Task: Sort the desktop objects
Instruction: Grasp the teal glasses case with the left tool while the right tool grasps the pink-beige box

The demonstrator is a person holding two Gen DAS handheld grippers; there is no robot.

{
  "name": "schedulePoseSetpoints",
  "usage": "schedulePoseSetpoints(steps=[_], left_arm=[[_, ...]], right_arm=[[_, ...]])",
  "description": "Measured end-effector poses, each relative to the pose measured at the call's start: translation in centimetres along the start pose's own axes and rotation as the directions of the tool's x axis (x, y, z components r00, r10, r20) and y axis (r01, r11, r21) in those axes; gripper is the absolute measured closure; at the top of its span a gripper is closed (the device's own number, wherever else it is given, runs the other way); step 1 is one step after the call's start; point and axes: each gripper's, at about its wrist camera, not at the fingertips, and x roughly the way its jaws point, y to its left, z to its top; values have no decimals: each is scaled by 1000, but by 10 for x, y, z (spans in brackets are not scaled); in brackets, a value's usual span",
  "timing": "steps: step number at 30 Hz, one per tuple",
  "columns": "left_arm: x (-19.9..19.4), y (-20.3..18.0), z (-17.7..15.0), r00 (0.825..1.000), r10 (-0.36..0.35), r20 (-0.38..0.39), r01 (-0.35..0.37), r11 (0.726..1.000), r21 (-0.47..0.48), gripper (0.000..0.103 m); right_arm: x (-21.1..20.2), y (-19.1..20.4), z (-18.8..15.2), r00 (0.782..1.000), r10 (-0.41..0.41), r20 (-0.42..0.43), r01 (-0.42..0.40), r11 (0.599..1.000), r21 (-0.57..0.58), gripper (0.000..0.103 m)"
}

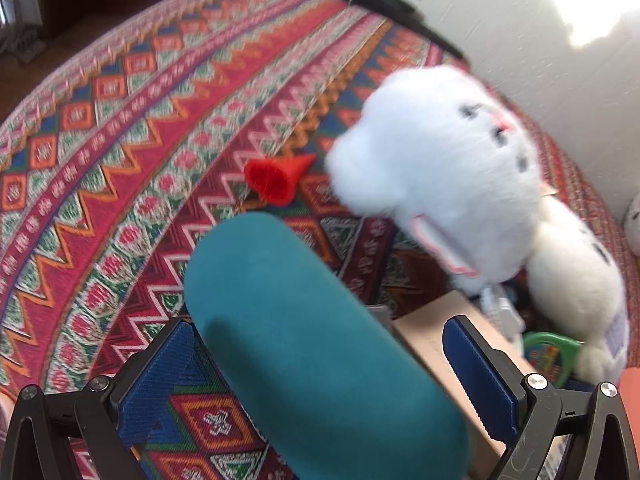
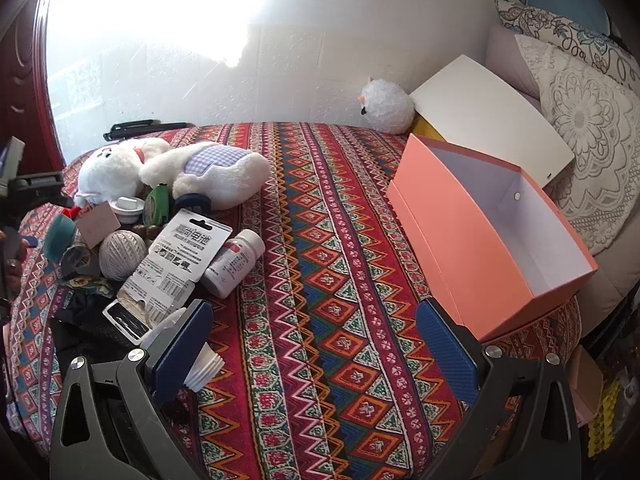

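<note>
While the left gripper (image 1: 320,364) has its blue pads set wide apart, a teal case (image 1: 316,344) sits between them, running from lower right up toward the far left. It looks closer to the left pad; the frame is blurred, so whether either pad touches it I can't tell. Beyond the case's far end lies a small red cone (image 1: 276,178) on the patterned cloth (image 1: 120,140), w/ a white plush toy (image 1: 448,168) to the right and a tan card (image 1: 432,336) just under the case's right side.

Right gripper (image 2: 316,344) – jaws apart, nothing between them, only cloth below. Near its left pad: a battery pack card (image 2: 176,264), a white pill bottle (image 2: 234,264) and a ball of twine (image 2: 122,254). The open pink box (image 2: 492,236) stands at the right, well apart from the clutter, and looks empty inside. In this view the teal case shows at far left – partly hidden.
</note>
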Motion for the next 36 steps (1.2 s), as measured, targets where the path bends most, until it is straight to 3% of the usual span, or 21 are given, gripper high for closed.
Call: schedulePoseSetpoints(steps=[5,7,9,13,19,20,21,23,24,26,31,33,36], left_arm=[[30,29,-11,986,-92,-142,72,987,-140,1],[27,28,-12,986,-94,-135,82,993,-90,1],[23,28,-14,988,-80,-131,74,996,-52,10],[18,42,-13,983,-121,-135,116,992,-45,14],[8,59,-27,968,-215,-127,216,976,-7,12],[6,61,-30,968,-217,-128,220,976,9,13],[3,63,-32,969,-212,-124,215,976,14,24],[-4,72,-37,971,-212,-115,215,976,15,34],[-6,75,-39,969,-217,-119,220,975,15,35],[-9,81,-40,966,-226,-127,230,973,18,35],[-5,77,-40,962,-242,-130,246,969,17,30],[-2,72,-41,956,-266,-126,270,963,14,10],[11,64,-36,954,-277,-115,281,960,19,2]], right_arm=[[-3,7,2,999,29,18,-29,999,-20,0],[-7,11,2,998,48,31,-47,998,-40,1],[-10,16,2,997,67,37,-65,996,-59,2],[-6,33,9,991,134,21,-131,986,-98,4],[18,100,64,957,291,4,-283,932,-228,10],[29,123,76,952,306,-17,-299,915,-271,14],[38,138,83,948,316,-39,-313,902,-297,21],[62,170,94,941,319,-110,-337,875,-346,33],[76,186,99,936,315,-155,-351,862,-367,41],[97,215,102,907,347,-237,-415,826,-381,42],[116,257,102,876,370,-310,-473,781,-407,37],[126,272,100,869,362,-338,-483,769,-418,35],[143,288,90,881,298,-368,-452,762,-464,39]])
